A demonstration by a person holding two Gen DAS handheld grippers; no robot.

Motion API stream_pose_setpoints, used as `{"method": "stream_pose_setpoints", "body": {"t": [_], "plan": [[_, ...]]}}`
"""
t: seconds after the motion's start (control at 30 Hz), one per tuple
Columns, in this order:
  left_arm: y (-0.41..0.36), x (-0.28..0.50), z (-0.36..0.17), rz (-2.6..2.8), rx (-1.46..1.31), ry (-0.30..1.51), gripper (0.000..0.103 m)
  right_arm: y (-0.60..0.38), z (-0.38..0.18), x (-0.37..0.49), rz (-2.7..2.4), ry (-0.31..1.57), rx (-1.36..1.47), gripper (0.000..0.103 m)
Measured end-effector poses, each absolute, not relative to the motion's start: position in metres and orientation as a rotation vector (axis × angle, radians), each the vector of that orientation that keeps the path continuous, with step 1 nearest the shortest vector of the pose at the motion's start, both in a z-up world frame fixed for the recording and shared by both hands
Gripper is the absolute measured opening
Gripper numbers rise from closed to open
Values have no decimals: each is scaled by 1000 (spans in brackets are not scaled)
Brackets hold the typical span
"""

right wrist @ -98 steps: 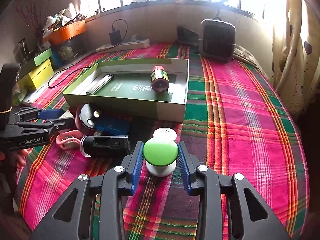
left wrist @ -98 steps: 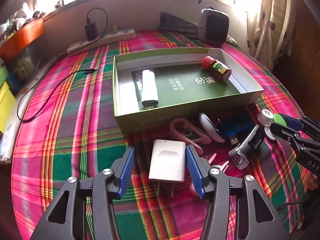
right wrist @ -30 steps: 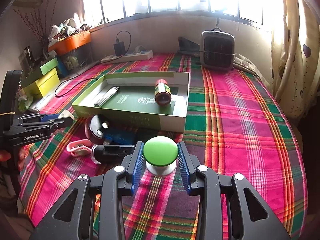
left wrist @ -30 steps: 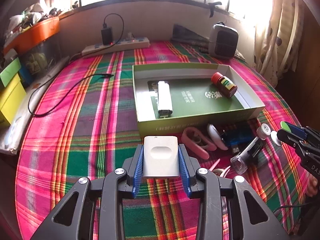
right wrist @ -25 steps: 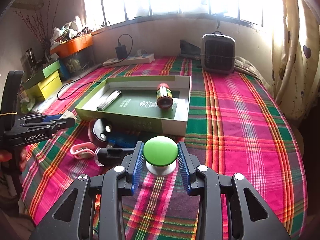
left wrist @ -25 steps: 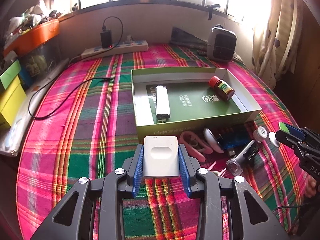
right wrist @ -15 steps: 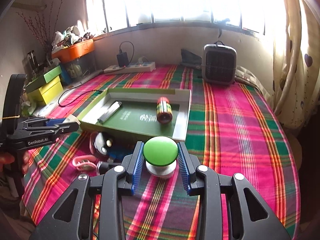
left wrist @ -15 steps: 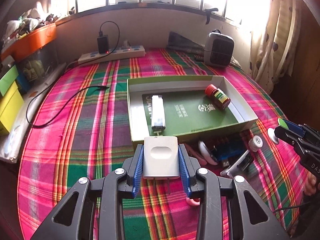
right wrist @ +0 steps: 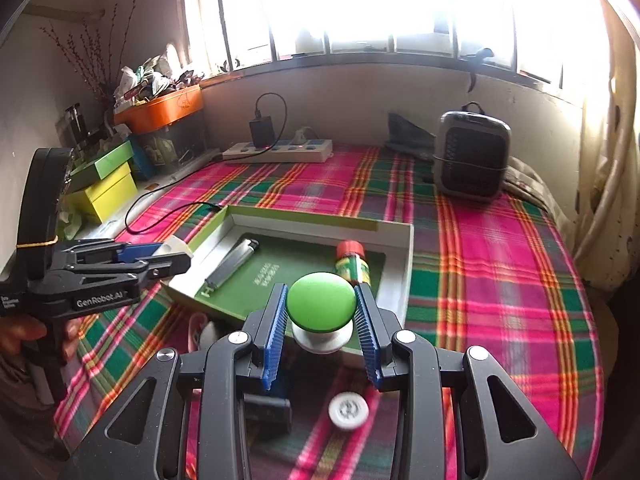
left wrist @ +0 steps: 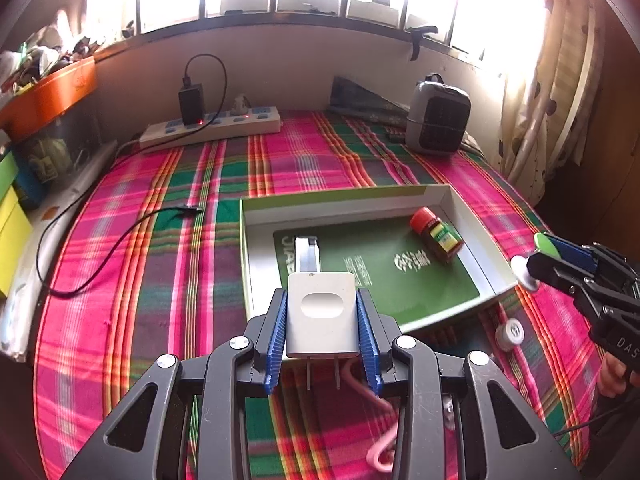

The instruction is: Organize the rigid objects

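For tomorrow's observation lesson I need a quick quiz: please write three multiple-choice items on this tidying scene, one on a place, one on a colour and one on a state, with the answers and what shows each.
1. Where does the red-capped bottle lie?
A. inside the green box
B. on the power strip
C. on the plaid cloth

2. What colour is the top of the push button in the right gripper?
A. orange
B. green
C. white

3. What is the state of the left gripper?
A. open and empty
B. shut on a lighter
C. shut on the white charger

Answers:
1 A, the bottle rests on its side on the box floor.
2 B, its dome shows green over a white base.
3 C, both blue pads press the charger's sides.
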State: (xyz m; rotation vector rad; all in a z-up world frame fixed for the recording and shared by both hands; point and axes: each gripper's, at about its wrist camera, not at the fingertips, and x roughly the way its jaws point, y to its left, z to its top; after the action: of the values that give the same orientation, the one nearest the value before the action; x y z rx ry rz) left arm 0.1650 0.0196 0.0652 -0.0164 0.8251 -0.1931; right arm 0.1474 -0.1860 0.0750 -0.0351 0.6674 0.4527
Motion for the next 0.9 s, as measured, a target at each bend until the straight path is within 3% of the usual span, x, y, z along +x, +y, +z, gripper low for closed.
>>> {"method": "stream_pose_setpoints", "body": {"t": [0.9], "plan": [[32, 261, 37, -187, -61, 920, 32, -141, 37, 268, 503, 834, -30, 35]]}}
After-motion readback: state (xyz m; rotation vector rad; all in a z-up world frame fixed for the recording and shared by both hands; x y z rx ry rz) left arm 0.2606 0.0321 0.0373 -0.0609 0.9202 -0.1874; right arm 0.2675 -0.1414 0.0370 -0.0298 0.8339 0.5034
